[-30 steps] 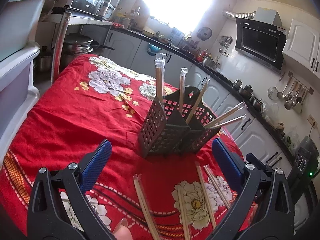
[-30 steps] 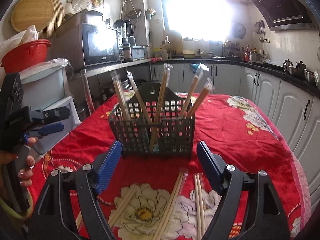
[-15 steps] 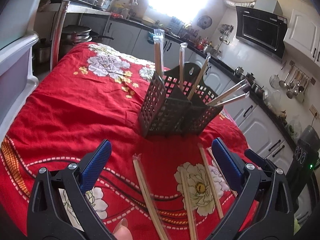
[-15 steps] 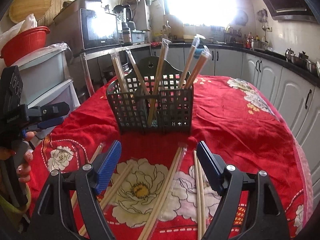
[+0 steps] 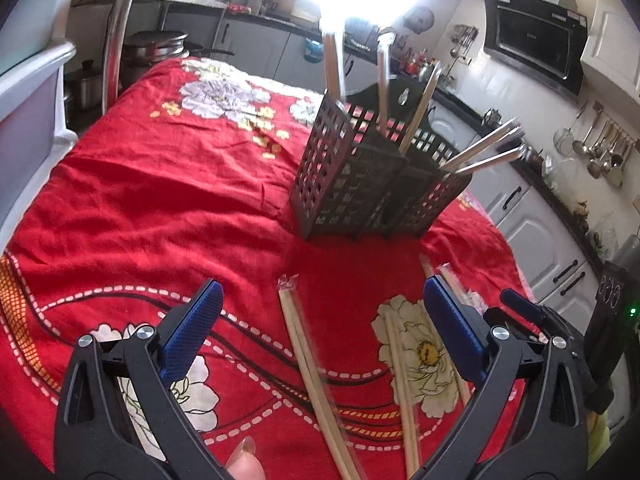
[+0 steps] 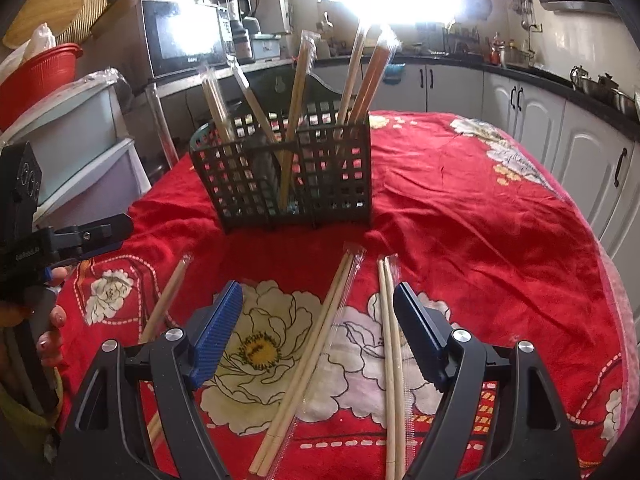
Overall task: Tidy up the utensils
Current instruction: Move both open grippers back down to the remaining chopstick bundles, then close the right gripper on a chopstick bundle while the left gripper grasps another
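A: Nearest, bottom of the left wrist view: left gripper (image 5: 322, 320), jaws spread wide, blue pads (image 5: 192, 330) apart, nothing between them but cloth and sticks lying below.

B: Same on the other side? Right gripper (image 6: 318, 326), bottom of its own view, jaws released, gripping nothing.

A: Agreed. Just beyond the pads, wrapped chopstick pairs flat on the red floral tabletop (image 6: 480, 220). Long pair (image 6: 308, 356) running diagonally through the frame's centre, over the white flower.

B: Second pair (image 6: 390, 344) just right of it, close beside the right pad. Third pair (image 6: 168, 300) left of centre, partly hidden behind the left pad.

A: In the left view, one pair (image 5: 316, 384) at centre, another (image 5: 400, 380) right of it across a flower.

B: Farther back, middle of the frame: black lattice caddy (image 6: 288, 176), upright on the cloth, well apart from the loose pairs.

A: Several wrapped chopsticks (image 6: 298, 92) standing in its compartments, leaning outward.

B: Far left edge of the right view: a hand (image 6: 48, 320) clasping the other gripper's handle.

A: Behind everything, kitchen cabinets (image 6: 532, 112) and a bright window.
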`<state>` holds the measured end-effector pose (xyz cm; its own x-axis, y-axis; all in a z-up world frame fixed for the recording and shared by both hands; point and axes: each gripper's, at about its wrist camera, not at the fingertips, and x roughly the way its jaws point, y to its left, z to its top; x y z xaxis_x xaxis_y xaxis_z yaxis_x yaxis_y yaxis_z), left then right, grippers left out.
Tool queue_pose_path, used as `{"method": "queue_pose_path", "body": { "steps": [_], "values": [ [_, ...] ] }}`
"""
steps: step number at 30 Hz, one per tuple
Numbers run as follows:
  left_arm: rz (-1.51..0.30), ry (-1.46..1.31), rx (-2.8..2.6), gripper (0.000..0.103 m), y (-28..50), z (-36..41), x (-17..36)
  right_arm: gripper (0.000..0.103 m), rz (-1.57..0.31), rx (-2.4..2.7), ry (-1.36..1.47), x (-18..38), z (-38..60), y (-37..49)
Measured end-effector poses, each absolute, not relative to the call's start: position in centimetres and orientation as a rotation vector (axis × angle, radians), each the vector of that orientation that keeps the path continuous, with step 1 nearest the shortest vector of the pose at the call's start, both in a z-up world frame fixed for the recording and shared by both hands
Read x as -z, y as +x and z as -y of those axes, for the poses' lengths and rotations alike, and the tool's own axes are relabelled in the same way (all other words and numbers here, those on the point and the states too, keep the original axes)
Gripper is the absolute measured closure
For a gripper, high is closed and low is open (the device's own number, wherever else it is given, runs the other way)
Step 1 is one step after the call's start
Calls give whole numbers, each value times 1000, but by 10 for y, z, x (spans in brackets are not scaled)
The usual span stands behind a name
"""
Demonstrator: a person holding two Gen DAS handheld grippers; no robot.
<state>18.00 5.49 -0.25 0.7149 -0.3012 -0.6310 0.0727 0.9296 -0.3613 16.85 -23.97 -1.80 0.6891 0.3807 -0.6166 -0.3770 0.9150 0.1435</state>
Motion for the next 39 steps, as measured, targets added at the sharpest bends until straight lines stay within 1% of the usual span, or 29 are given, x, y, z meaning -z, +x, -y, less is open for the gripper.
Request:
{"method": "queue_pose_path", "body": {
  "steps": [8,10,12,13,14,16,17,18,28,31,33,36,39],
  "values": [
    [-835,-292,225,11,190,-46,26,28,-790,-437,-4,35,232,186],
    [-854,-295,239,20,192,-44,31,29,-813,-441,11,39,230,192],
    [-870,-303,249,34,195,-42,36,33,-850,-446,30,44,230,200],
    [-878,-308,255,37,196,-42,37,35,-871,-454,44,46,230,205],
    [-890,-315,265,43,197,-41,40,37,-885,-457,55,48,230,209],
    [-911,-324,275,49,199,-41,45,37,-916,-460,72,51,229,217],
    [-921,-328,276,54,200,-40,47,38,-925,-460,77,52,228,220],
    [-932,-336,275,57,203,-40,50,38,-937,-455,82,53,228,223],
    [-960,-367,272,58,222,-43,54,42,-971,-416,21,58,215,262],
    [-963,-356,272,58,230,-42,55,46,-976,-403,16,60,213,272],
    [-966,-355,270,62,235,-43,55,47,-977,-397,13,61,210,280],
    [-969,-354,263,65,243,-44,56,52,-975,-390,-1,62,207,287],
    [-970,-337,252,70,251,-43,57,65,-973,-384,-16,62,205,293]
  ]
}}
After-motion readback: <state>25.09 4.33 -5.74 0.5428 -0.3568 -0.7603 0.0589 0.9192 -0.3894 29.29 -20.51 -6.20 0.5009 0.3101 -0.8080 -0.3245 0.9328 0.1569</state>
